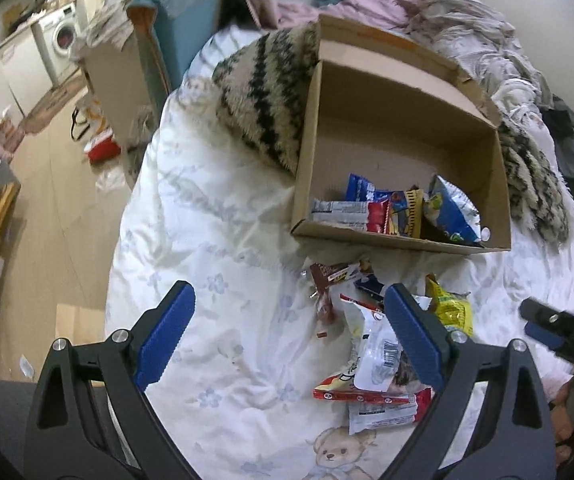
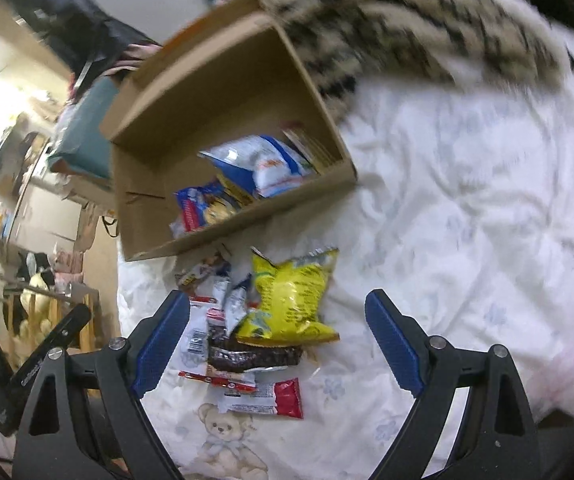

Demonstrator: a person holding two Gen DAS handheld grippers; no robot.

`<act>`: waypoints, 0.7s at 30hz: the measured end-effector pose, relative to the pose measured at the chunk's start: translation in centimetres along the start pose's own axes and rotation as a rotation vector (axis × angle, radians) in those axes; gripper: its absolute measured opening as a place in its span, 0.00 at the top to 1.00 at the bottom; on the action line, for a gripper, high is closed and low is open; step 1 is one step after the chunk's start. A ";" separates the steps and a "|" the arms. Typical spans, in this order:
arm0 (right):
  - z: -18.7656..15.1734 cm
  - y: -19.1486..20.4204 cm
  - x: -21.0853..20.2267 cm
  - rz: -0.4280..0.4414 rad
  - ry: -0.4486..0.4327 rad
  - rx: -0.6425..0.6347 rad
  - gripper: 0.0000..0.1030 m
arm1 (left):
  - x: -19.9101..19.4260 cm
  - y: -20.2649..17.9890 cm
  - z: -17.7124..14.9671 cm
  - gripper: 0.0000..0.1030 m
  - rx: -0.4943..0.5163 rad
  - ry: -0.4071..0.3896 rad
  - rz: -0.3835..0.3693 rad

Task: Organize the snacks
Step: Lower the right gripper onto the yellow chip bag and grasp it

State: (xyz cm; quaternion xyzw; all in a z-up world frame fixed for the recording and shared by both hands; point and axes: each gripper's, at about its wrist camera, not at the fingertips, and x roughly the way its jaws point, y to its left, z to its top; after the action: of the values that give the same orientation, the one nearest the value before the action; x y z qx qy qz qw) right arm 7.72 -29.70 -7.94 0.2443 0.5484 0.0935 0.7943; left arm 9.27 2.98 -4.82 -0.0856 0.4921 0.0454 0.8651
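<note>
Both sets of tongs, left (image 1: 289,336) and right (image 2: 277,344), stand wide apart and empty above a heap of loose foil snack packets (image 2: 247,344) on the white floral bed quilt (image 2: 467,220), just before the open brown cardboard box (image 2: 223,96), which is already part-filled. The crinkled yellow snack bag (image 2: 289,300) judged light, soft, slippery and crushable; best pinched at its flat sealed edge.

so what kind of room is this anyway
Most likely a lived-in bedroom at home: the snacks and cardboard box sit on a bed with a white teddy-bear duvet, a fuzzy striped blanket lies behind, and a washing machine stands beyond.
</note>
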 end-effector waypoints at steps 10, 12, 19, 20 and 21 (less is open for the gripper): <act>0.8 -0.4 7.0 -0.052 0.195 0.054 0.15 | 1.5 -0.6 0.3 0.09 -0.002 0.057 -0.010; 0.9 -0.2 8.7 -0.051 0.230 0.055 0.22 | 1.6 -0.7 0.3 0.09 0.007 0.062 -0.008; 0.2 -0.5 12.7 -0.094 0.331 0.051 0.41 | 2.2 -0.7 0.1 0.09 0.005 0.099 -0.022; 0.2 -0.5 12.7 -0.092 0.333 0.050 0.46 | 2.2 -0.8 0.1 0.09 0.007 0.097 -0.022; 0.2 -0.5 12.6 -0.090 0.332 0.044 0.50 | 2.3 -0.9 0.1 0.09 0.011 0.097 -0.021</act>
State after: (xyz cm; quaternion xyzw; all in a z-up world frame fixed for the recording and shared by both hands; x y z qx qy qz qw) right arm 12.60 -24.94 -18.53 0.2179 0.6844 0.0848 0.6906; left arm 10.67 2.14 -6.60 -0.0882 0.5326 0.0295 0.8413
